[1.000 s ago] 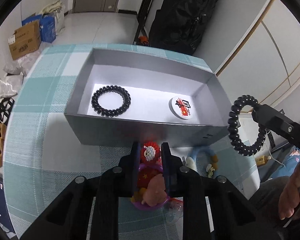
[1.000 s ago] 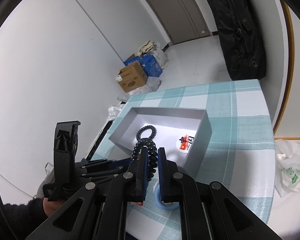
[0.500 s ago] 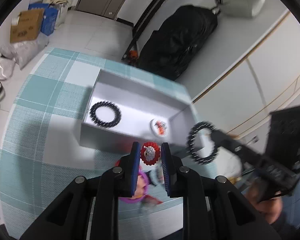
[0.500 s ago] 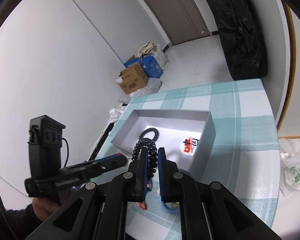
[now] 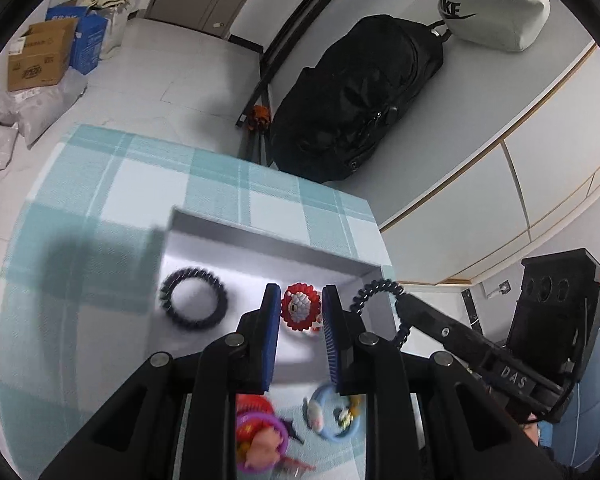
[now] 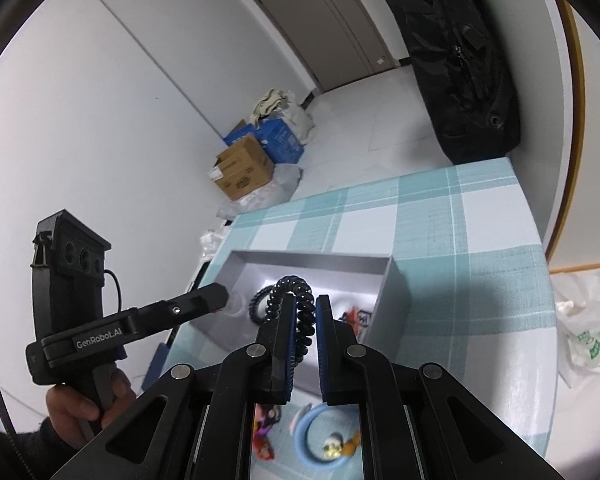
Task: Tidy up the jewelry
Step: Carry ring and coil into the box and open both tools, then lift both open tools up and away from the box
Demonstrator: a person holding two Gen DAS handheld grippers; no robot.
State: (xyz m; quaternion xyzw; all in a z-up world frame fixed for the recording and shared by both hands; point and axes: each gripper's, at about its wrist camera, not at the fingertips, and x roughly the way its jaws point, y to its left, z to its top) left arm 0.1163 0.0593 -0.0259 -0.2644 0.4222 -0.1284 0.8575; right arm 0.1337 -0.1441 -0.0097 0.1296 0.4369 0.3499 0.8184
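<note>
My left gripper (image 5: 299, 314) is shut on a red and white beaded charm (image 5: 300, 309) and holds it above the grey box (image 5: 260, 242). A black coil bracelet (image 5: 193, 302) lies in the box at the left. My right gripper (image 6: 302, 312) is shut on a second black coil bracelet (image 6: 296, 304), held over the box's near wall; it also shows in the left wrist view (image 5: 376, 292). A round red and white badge (image 6: 354, 315) lies in the box, partly hidden.
On the teal checked tablecloth (image 5: 120, 176) in front of the box lie a purple ring with a doll charm (image 5: 260, 440) and a blue ring with small charms (image 5: 336, 412). A black bag (image 5: 352, 100) stands past the table's far edge. Cardboard boxes (image 5: 40, 56) sit on the floor.
My left gripper has lifted the red beaded charm off the cloth and carried it forward over the box. My right gripper with its coil bracelet has come closer to the box.
</note>
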